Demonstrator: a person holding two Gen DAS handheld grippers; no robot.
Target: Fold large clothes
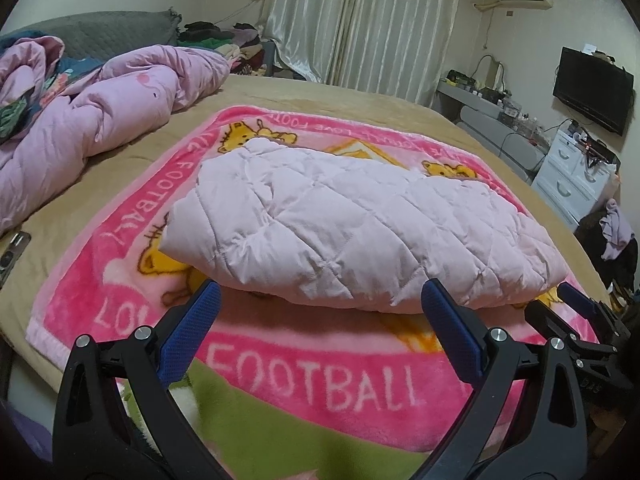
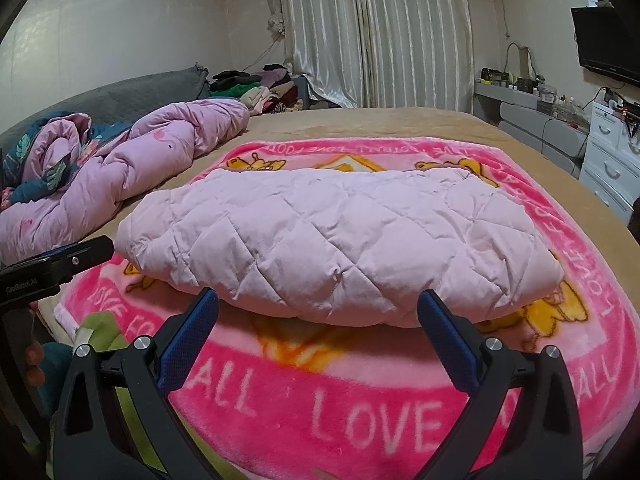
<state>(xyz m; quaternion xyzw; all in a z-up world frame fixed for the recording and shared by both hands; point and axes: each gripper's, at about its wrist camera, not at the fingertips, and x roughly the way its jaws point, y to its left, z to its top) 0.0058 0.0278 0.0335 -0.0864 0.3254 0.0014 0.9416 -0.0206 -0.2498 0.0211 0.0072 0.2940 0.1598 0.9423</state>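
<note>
Bed (image 1: 360,100) with crumpled duvet (image 1: 120,108) beside jacket (image 1: 340,232)

My left wrist view and right wrist view both look low and close across the blanket (image 1: 280,360), sharing the folded quilted jacket (image 2: 340,240).

Quilted garment (image 1: 352,224) — pale pink, diamond-stitched, puffy — lies folded into a compact oblong bundle, long axis left to right, flat on the middle of the pink blanket (image 1: 304,376).
</note>
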